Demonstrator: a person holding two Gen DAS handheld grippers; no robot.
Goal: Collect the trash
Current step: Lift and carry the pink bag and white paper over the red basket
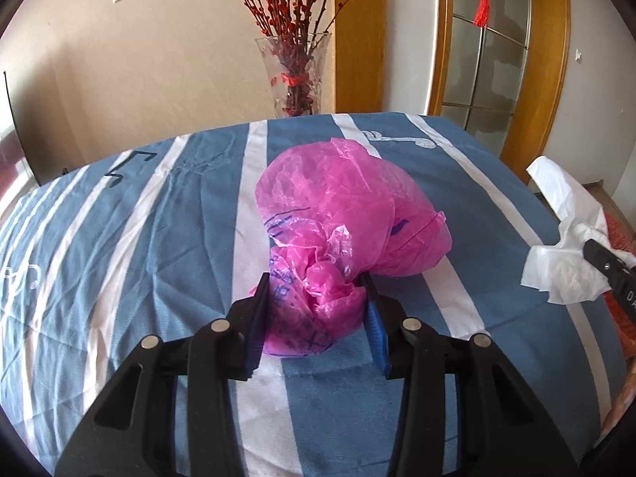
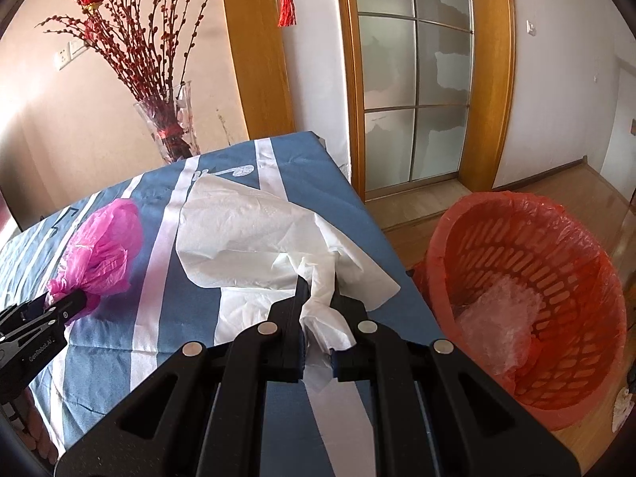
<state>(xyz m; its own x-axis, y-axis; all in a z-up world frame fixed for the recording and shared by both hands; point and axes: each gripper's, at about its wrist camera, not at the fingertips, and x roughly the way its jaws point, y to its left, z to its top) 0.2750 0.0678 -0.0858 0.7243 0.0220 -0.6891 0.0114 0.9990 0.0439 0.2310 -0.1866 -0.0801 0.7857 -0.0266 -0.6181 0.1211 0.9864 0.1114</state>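
Note:
A crumpled pink plastic bag (image 1: 349, 218) lies on the blue-and-white striped tablecloth (image 1: 119, 258). My left gripper (image 1: 316, 282) is shut on its bunched near end; the bag also shows in the right wrist view (image 2: 105, 254). My right gripper (image 2: 318, 284) is shut on a white paper tissue (image 2: 254, 238), whose loose sheet spreads over the cloth near the table's right edge. The tissue and the right gripper show at the right of the left wrist view (image 1: 564, 238). An orange basket bin (image 2: 528, 298) lined with a red bag stands on the floor to the right of the table.
A glass vase (image 1: 294, 75) of red branches stands behind the table's far edge. The bin holds clear crumpled plastic (image 2: 497, 322). A wooden-framed glass door (image 2: 413, 79) is behind the bin. The table's right edge (image 2: 381, 230) drops to a wooden floor.

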